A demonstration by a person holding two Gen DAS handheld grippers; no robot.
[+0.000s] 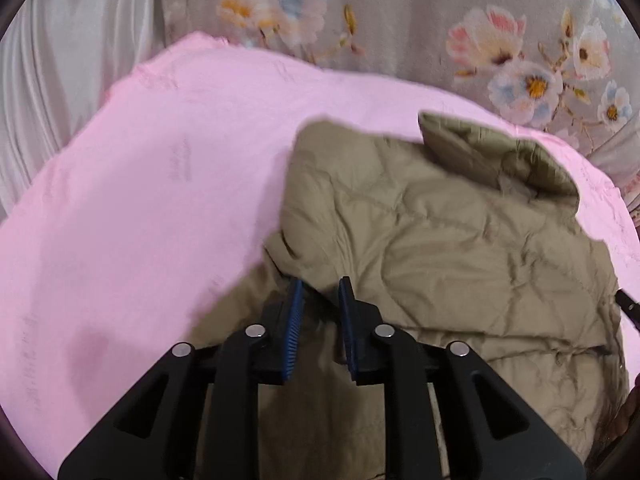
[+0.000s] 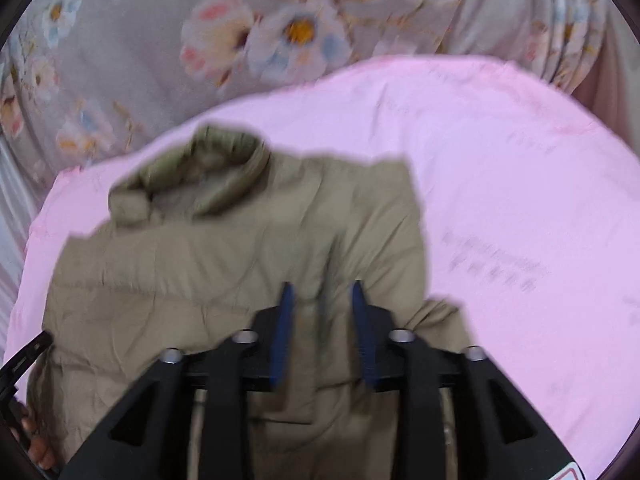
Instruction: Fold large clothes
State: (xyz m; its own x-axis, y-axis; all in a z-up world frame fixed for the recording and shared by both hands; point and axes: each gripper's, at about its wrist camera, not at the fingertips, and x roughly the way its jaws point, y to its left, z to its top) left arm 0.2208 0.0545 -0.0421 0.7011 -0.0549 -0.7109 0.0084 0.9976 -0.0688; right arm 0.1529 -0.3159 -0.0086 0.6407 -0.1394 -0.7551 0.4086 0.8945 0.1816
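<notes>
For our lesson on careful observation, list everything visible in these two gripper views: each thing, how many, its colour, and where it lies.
quilted jacket: one, khaki, on the pink sheet, collar at the far end
pink sheet: one, pink, under the jacket
floral bedding: one, grey with pastel flowers, beyond the sheet
left gripper: one, black with blue pads, open over the jacket's near edge
right gripper: one, black with blue pads, open over the jacket
hand: one, at the right view's lower left edge

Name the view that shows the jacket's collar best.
Left wrist: the collar is sharp, its quilted folds clear, at the jacket's far right end. In the right wrist view it is blurred, at far left.
</notes>
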